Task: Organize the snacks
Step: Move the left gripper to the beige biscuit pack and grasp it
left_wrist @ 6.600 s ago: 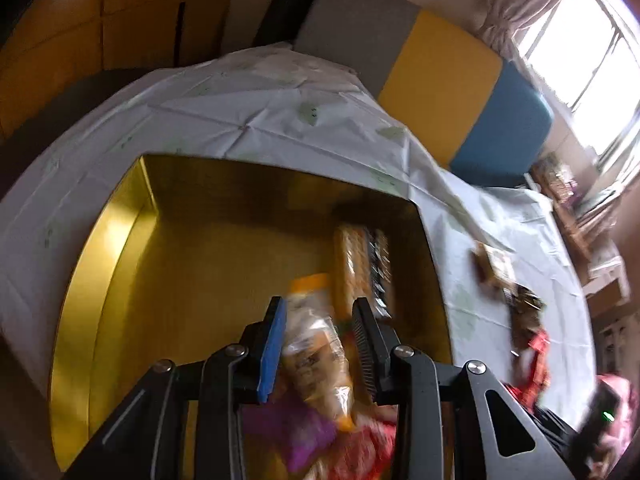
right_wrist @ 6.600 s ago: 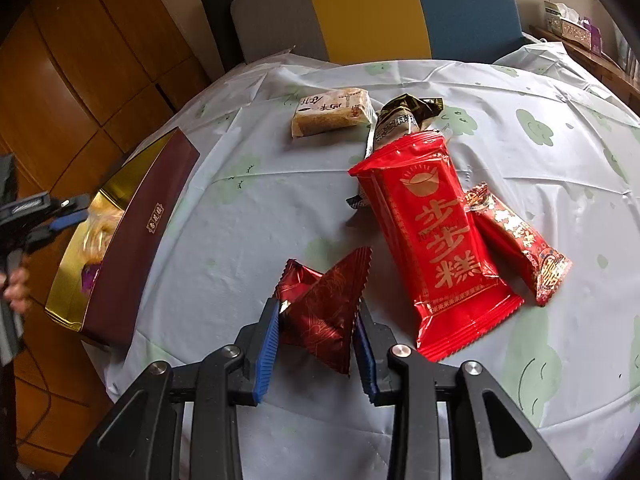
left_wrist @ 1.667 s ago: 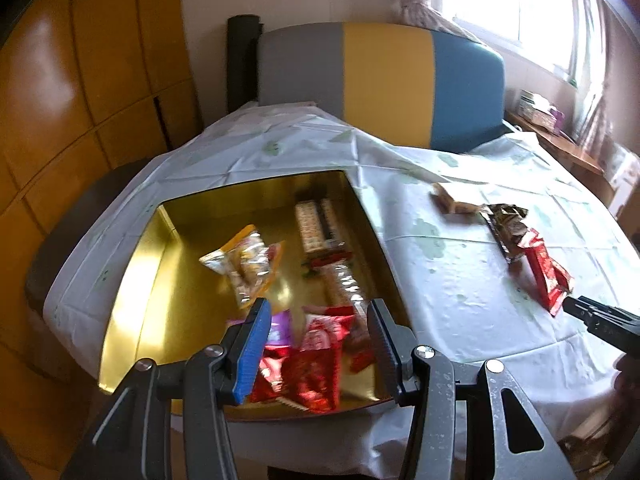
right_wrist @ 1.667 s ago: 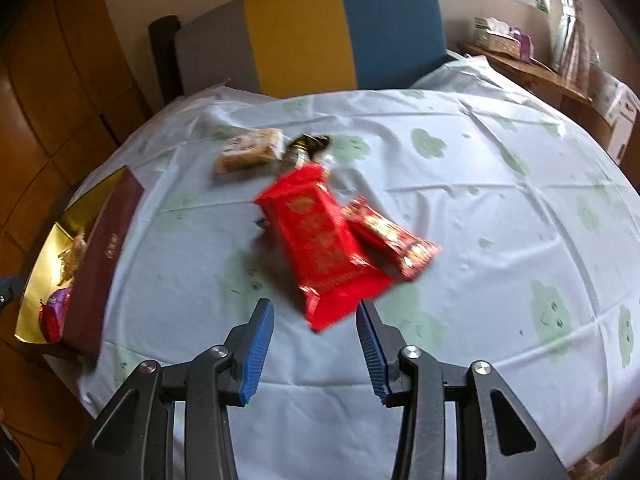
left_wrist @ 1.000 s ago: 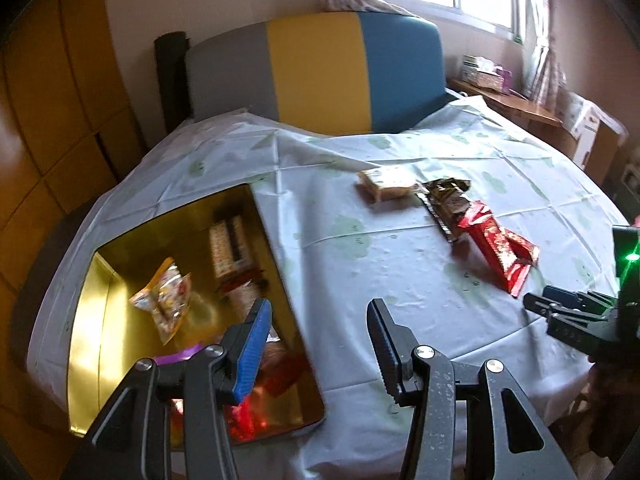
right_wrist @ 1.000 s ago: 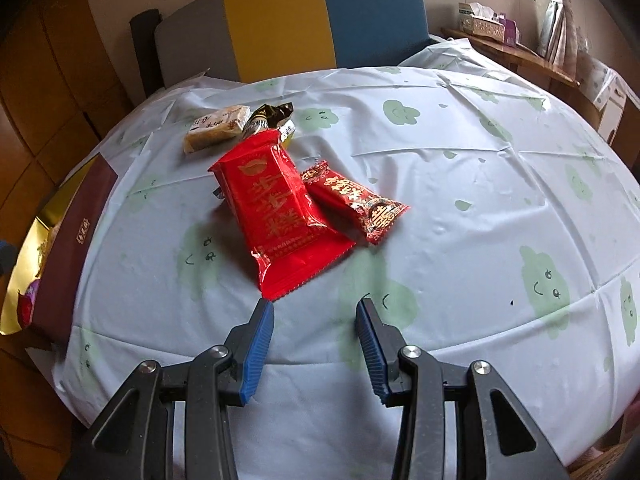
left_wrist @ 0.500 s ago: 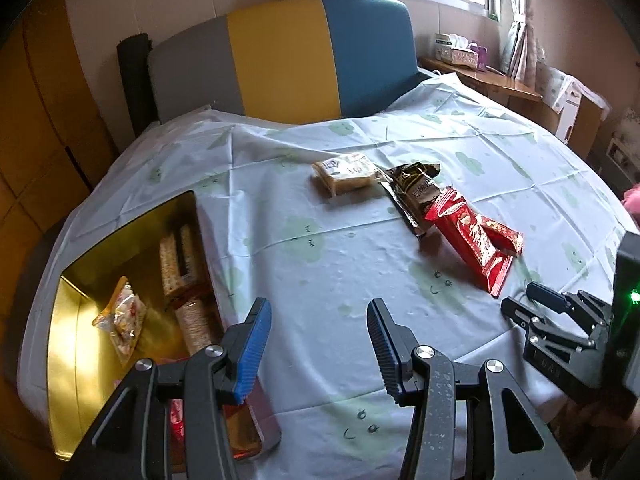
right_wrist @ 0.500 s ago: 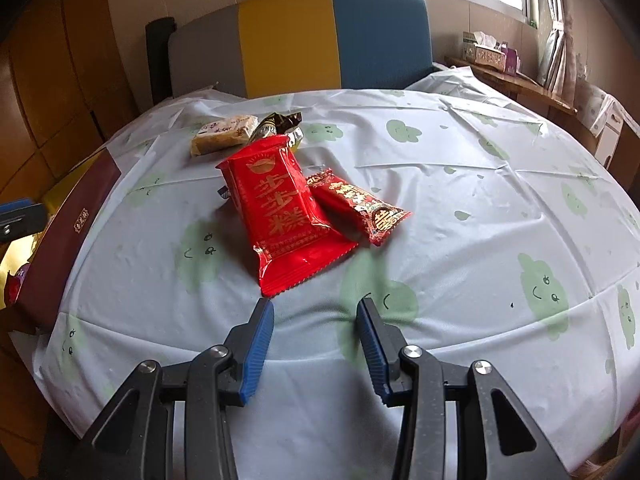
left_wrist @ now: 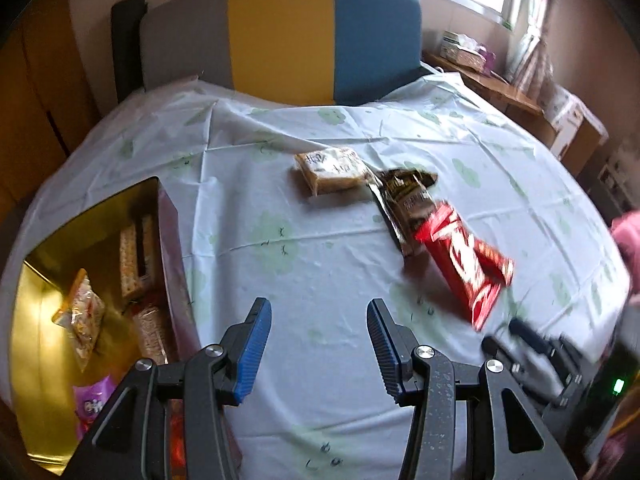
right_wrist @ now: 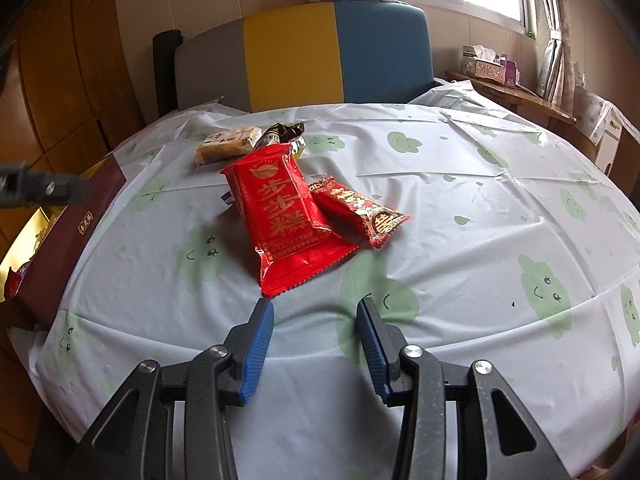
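A big red packet [right_wrist: 286,220] lies mid-table with a small red packet [right_wrist: 362,210] at its right, a dark foil packet [right_wrist: 282,136] and a beige cake bar [right_wrist: 226,145] behind it. In the left wrist view the same big red packet [left_wrist: 466,256], foil packet [left_wrist: 406,200] and cake bar [left_wrist: 330,170] show. The gold-lined box [left_wrist: 32,352] at the left table edge holds several snacks. My left gripper [left_wrist: 316,312] is open and empty over the cloth beside the box. My right gripper [right_wrist: 314,312] is open and empty just short of the big red packet.
The round table wears a white cloth with green prints [right_wrist: 480,208]. A grey, yellow and blue chair back [right_wrist: 304,56] stands behind it. The box's maroon outer wall [right_wrist: 76,224] sits at the left edge. A wooden side table [right_wrist: 516,96] with a tissue box stands by the window.
My left gripper has swung right, away from the box and toward the loose snacks. My right gripper has eased back and lower, still open in front of the big red packet.
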`<act>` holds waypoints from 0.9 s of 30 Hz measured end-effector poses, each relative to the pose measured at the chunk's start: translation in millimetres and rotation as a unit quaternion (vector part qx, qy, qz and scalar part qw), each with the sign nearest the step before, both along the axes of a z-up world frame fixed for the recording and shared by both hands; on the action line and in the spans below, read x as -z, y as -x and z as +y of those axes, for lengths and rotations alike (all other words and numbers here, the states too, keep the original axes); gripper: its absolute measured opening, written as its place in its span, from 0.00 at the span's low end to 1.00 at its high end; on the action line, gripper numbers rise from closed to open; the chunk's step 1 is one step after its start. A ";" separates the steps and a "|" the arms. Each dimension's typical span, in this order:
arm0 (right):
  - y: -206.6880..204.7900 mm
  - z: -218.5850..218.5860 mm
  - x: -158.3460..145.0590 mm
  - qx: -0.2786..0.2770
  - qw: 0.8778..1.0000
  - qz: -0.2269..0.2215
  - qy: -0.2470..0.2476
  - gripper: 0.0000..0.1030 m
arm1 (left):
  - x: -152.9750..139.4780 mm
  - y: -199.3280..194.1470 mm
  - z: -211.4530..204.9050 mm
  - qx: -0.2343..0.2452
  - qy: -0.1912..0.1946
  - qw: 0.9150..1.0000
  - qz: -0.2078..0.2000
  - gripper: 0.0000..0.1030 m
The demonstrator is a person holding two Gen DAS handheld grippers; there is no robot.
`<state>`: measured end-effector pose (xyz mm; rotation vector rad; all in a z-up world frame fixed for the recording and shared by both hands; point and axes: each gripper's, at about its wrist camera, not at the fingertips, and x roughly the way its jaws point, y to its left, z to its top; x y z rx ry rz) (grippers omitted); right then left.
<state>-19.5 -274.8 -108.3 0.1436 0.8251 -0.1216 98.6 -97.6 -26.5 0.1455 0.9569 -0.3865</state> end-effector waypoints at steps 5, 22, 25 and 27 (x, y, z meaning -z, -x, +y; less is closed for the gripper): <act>0.7 -0.4 0.4 -0.001 1.000 -0.003 0.000 0.43 | -2.3 -27.4 -8.0 -0.009 0.012 1.000 0.016 0.53; 0.5 -5.7 1.6 -0.014 1.000 -0.009 -0.014 0.44 | 26.1 -152.2 -61.3 -0.051 0.019 0.994 0.096 0.88; 0.2 -6.9 2.0 -0.019 1.000 -0.010 -0.017 0.44 | 30.6 -168.5 -74.7 -0.053 0.011 0.994 0.094 0.93; 0.4 -7.5 2.2 -0.020 1.000 -0.011 -0.020 0.44 | 33.8 -178.8 -82.8 -0.062 0.002 0.995 0.084 0.96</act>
